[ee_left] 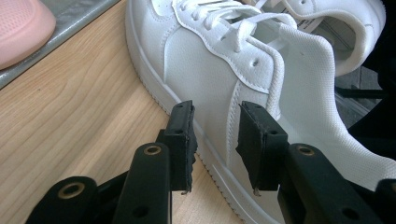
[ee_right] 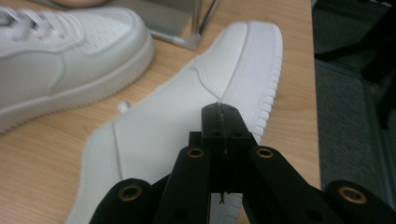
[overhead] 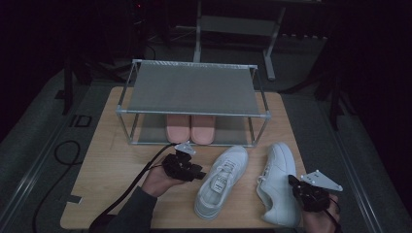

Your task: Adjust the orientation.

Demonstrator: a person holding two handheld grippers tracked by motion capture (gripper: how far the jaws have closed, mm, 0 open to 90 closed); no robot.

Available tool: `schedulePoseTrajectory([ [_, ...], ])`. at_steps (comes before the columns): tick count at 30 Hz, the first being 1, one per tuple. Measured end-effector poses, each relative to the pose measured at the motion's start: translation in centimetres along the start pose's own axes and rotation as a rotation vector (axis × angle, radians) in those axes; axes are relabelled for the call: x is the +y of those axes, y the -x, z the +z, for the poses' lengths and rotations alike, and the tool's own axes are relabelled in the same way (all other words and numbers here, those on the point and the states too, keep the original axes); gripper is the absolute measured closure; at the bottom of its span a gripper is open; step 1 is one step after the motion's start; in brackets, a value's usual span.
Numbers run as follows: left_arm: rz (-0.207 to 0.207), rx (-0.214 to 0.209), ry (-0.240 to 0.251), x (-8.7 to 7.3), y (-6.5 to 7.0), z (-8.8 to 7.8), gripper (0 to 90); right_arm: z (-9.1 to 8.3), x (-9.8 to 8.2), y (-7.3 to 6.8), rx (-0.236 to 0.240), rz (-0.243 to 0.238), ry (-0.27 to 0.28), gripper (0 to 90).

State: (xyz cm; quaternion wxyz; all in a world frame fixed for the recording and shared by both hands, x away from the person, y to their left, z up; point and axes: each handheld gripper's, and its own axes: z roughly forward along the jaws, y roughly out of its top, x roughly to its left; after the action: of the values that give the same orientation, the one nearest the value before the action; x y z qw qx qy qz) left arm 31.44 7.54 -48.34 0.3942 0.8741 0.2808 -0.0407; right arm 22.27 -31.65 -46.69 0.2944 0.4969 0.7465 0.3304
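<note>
Left sneaker [ee_left: 224, 70] stands upright just ahead of the left gripper [ee_left: 215, 140], whose half-spread jaws face its side wall, likely lining up a grasp. Right sneaker [ee_right: 187, 116] lies on its side under the right gripper [ee_right: 219, 112], jaws pressed together, empty. Shoe rack [overhead: 194, 87] beyond holds pink slippers [overhead: 189, 128], the probable destination.

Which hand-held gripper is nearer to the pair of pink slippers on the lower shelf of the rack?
Left. The left hand-held gripper is just in front of the pink slippers, beside the upright white sneaker. The right hand-held gripper is farther off, near the table's front right corner.
</note>
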Motion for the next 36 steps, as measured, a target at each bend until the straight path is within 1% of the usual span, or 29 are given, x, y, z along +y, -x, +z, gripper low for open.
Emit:
schedulePoseTrajectory([
  [2,0.000,-0.001,-0.001,0.0,0.0,0.0,65.7,0.1,0.1,-0.2,0.014,-0.004,0.004,90.0],
  [5,0.001,-0.002,-0.003,0.0,0.0,0.0,65.7,0.6,0.2,-0.5,0.023,-0.013,-0.003,90.0],
  [9,0.001,-0.002,-0.003,0.0,0.0,0.0,65.7,0.7,0.1,-0.6,0.014,-0.016,-0.004,90.0],
  [13,0.000,-0.002,-0.005,0.0,0.0,0.0,65.7,0.5,0.0,-0.2,-0.008,-0.009,-0.004,90.0],
  [20,0.000,-0.003,-0.005,0.0,0.0,0.1,65.7,0.1,-0.3,0.6,-0.023,0.013,-0.001,90.0],
  [25,0.002,-0.004,-0.007,0.0,-0.1,0.1,65.7,-0.1,-0.5,1.2,-0.047,0.027,0.002,90.0],
  [28,0.001,-0.004,-0.011,0.0,-0.1,0.2,65.7,-0.4,-0.8,2.1,-0.084,0.054,-0.007,90.0],
  [31,-0.003,-0.007,-0.009,0.0,-0.1,0.3,65.7,-0.5,-1.0,2.6,-0.097,0.068,-0.010,90.0],
  [32,-0.003,-0.006,-0.011,0.0,-0.1,0.4,65.7,-0.6,-1.3,3.2,-0.103,0.084,-0.013,90.0],
  [34,-0.002,-0.008,-0.013,0.0,-0.1,0.4,65.7,-0.6,-1.5,3.7,-0.113,0.101,-0.020,90.0],
  [36,-0.002,-0.008,-0.016,0.0,-0.1,0.5,65.7,-0.6,-1.6,3.9,-0.116,0.107,-0.023,90.0],
])
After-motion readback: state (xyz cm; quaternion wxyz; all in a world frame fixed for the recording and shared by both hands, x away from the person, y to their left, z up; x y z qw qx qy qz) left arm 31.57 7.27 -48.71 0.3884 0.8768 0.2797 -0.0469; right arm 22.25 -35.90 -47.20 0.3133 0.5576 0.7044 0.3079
